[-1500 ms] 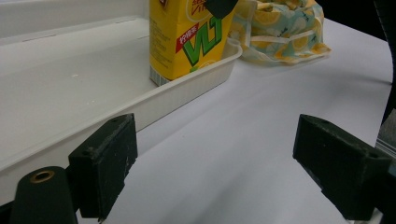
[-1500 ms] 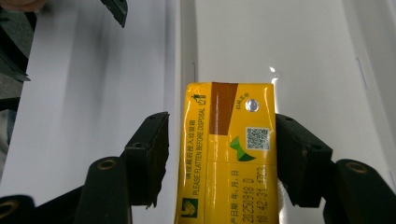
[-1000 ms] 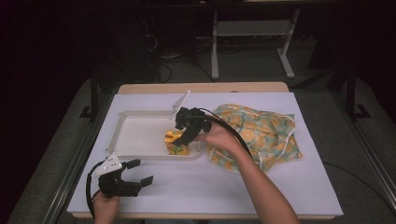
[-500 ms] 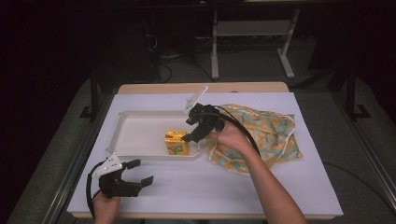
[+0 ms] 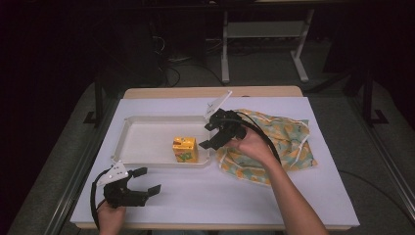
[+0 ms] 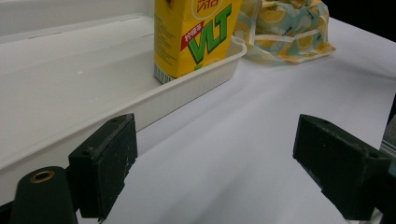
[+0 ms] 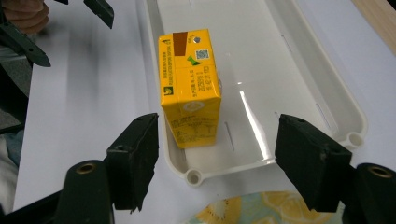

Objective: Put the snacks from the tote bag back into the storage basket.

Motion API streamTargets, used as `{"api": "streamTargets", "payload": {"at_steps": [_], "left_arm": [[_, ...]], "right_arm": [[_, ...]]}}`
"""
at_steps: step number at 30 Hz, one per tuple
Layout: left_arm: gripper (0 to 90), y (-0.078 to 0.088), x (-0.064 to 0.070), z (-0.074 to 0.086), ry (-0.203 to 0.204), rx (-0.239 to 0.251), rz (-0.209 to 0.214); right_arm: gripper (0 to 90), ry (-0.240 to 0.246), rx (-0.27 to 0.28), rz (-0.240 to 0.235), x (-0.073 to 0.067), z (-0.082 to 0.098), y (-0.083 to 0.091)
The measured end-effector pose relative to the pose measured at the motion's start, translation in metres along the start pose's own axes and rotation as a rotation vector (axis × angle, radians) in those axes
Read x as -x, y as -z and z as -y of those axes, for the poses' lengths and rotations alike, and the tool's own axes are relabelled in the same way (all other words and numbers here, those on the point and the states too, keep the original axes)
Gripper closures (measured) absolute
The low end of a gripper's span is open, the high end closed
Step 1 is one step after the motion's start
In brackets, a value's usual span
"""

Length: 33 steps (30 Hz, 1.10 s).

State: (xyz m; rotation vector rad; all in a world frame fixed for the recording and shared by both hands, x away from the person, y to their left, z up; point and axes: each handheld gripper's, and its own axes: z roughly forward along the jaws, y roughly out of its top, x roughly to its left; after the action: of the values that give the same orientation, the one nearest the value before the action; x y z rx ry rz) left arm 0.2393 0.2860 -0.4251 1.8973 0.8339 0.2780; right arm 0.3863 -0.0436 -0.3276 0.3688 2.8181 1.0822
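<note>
While your right gripper (image 5: pixel 214 135) hangs unclenched, jaws just widened, nothing between | yellow juice carton (image 5: pixel 185 150) upright in white tray's (image 5: pixel 147 125) near-right corner, beside rim | left gripper (image 5: pixel 141 180) spread, bare tabletop around it | patterned bag (image 5: pixel 281 142) right of tray.

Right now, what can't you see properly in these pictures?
- Juice carton: top cut off by the left gripper view's upper edge.
- Fruit-print bag: contents hidden by its cloth, high view.
- Small print on the carton, right gripper view: too small to read.
- Room behind the table: too dark.
</note>
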Motion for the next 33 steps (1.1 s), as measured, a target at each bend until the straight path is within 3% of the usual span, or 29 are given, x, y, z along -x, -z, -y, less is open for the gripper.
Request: {"api": "streamTargets", "payload": {"at_steps": [33], "left_arm": [[13.4,-0.001,0.0,0.0,0.003,-0.007,-0.005]], "right_arm": [[28.5,-0.111,0.005,0.04,0.004,0.051,0.027]]}}
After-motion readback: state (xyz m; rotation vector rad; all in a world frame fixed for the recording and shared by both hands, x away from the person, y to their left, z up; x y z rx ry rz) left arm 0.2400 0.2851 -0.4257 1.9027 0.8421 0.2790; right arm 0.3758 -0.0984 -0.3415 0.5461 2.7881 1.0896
